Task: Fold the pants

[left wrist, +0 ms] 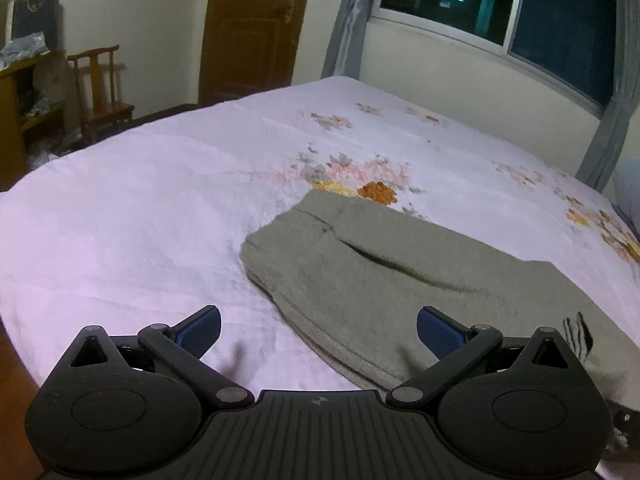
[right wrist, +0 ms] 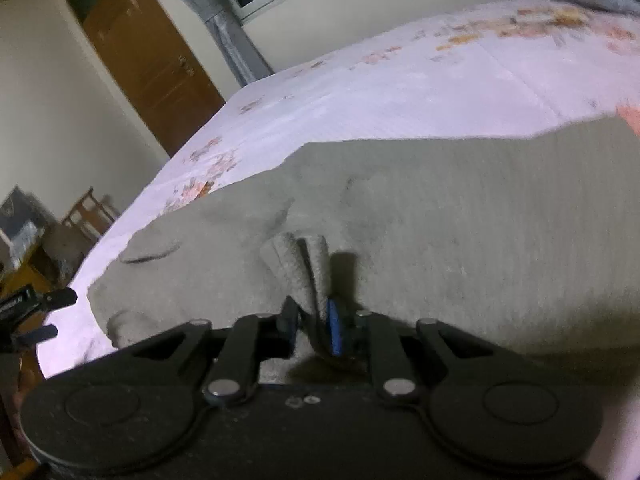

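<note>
The grey-green pants (left wrist: 372, 280) lie folded lengthways on the pale pink bedspread (left wrist: 140, 220), the waist end toward the bed's middle. My left gripper (left wrist: 319, 330) is open and empty, hovering just above the near left edge of the pants. In the right wrist view the pants (right wrist: 460, 220) fill the middle of the frame. My right gripper (right wrist: 312, 320) is shut on a bunched fold of the pants' near edge, the cloth standing up between the pads. The left gripper's tips (right wrist: 48, 300) show at the far left edge of that view.
The bedspread (right wrist: 380, 92) has orange and pink flower prints (left wrist: 360, 176). A wooden chair (left wrist: 102, 88) and a desk stand off the bed's far left. A brown door (left wrist: 256, 28), a window (left wrist: 500, 4) with grey curtains, and a pillow (left wrist: 628, 188) lie beyond.
</note>
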{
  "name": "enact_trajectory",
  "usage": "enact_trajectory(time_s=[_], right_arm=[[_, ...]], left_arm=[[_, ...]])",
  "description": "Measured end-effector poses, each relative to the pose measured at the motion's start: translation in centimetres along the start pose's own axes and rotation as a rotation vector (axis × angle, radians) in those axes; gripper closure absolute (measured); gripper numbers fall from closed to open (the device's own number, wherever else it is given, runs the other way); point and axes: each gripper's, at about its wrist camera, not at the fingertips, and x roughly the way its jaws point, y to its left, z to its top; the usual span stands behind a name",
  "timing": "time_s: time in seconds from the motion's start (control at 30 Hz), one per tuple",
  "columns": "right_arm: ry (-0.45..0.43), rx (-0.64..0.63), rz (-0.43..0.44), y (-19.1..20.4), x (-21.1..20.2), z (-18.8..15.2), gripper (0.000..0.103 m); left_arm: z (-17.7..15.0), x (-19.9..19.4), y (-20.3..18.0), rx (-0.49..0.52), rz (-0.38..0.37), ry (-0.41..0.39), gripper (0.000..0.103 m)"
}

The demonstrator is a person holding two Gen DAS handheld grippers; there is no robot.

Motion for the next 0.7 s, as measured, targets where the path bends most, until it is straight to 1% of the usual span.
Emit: enact_trajectory(time_s=[0.03, 0.07, 0.1, 0.13, 0.17, 0.2, 0.23, 0.27, 0.3, 0.33, 0.37, 0.4, 0.43, 0.47, 0.5, 0.53, 0.57, 0.6, 0.63, 0.67, 0.7], right_arm=[[0.001, -0.055, 0.001, 0.9, -0.6, 0.0, 0.079], [-0.032, -0.123, 0.025, 1.8, -1.9, -0.4, 0.078], [-0.071, -0.16, 0.055, 2.5, -2.7, -0.5, 0.081], [-0.113, -0.162, 0.073, 2.5, -3.7, -0.3, 0.081], [-0.135, -0.137, 0.062, 2.1, -4.3, 0.0, 0.083], [-0.151, -0.102, 0.029, 1.5, -4.6, 0.6, 0.084], [-0.159, -0.083, -0.028, 0.9, -4.4, 1.2, 0.086], [-0.153, -0.092, -0.075, 0.8, -3.8, 1.6, 0.088], [-0.138, -0.11, -0.112, 0.9, -3.0, 1.8, 0.088], [-0.116, -0.12, -0.1, 1.1, -2.1, 1.6, 0.088], [-0.067, -0.145, -0.048, 1.7, -1.2, 1.0, 0.089], [0.019, -0.185, 0.0, 2.7, 0.4, 0.3, 0.088], [0.086, -0.254, 0.005, 3.9, 1.3, -0.7, 0.082], [0.065, -0.323, -0.01, 4.8, 1.1, -1.3, 0.076], [0.05, -0.345, -0.014, 4.9, 0.6, -1.2, 0.078], [0.02, -0.302, 0.003, 4.3, -0.1, -0.7, 0.081], [-0.024, -0.249, 0.011, 3.4, -0.7, 0.3, 0.087], [-0.071, -0.209, -0.006, 2.8, -1.1, 1.1, 0.086], [-0.109, -0.191, -0.048, 2.4, -1.3, 1.9, 0.085], [-0.127, -0.181, -0.086, 1.9, -1.0, 2.5, 0.085], [-0.119, -0.17, -0.12, 1.4, -0.2, 3.1, 0.084]], left_arm=[[0.2, 0.2, 0.0, -0.001, -0.004, -0.001, 0.0], [0.3, 0.3, 0.0, -0.002, -0.006, -0.006, 0.0], [0.4, 0.3, 0.0, 0.0, -0.012, -0.013, 0.0], [0.5, 0.3, -0.1, 0.001, -0.014, -0.016, 0.0], [0.6, 0.4, 0.0, -0.003, -0.012, -0.014, 0.0], [0.6, 0.4, 0.2, -0.007, -0.009, -0.01, 0.0], [0.6, 0.6, 0.3, -0.015, -0.006, 0.0, 0.0], [0.5, 0.8, 0.4, -0.025, 0.006, 0.013, 0.0], [0.4, 1.1, 0.6, -0.034, 0.017, 0.027, 0.0], [0.3, 1.2, 0.8, -0.047, 0.02, 0.037, 0.0], [0.1, 1.3, 1.1, -0.066, 0.018, 0.045, 0.0], [0.0, 1.5, 1.5, -0.082, 0.015, 0.053, 0.0], [-0.2, 1.6, 1.9, -0.097, 0.013, 0.061, 0.0], [-0.2, 1.8, 2.3, -0.113, 0.013, 0.07, 0.0], [-0.2, 2.1, 2.8, -0.134, 0.008, 0.079, 0.0], [-0.2, 2.5, 3.2, -0.153, 0.001, 0.081, 0.0], [0.0, 2.8, 3.6, -0.163, 0.001, 0.082, 0.0], [0.1, 3.2, 3.8, -0.168, 0.007, 0.084, 0.0], [0.3, 3.7, 3.9, -0.171, 0.011, 0.091, 0.0], [0.4, 4.2, 4.0, -0.175, 0.003, 0.103, 0.0], [0.6, 4.7, 4.1, -0.189, -0.023, 0.114, 0.0]])
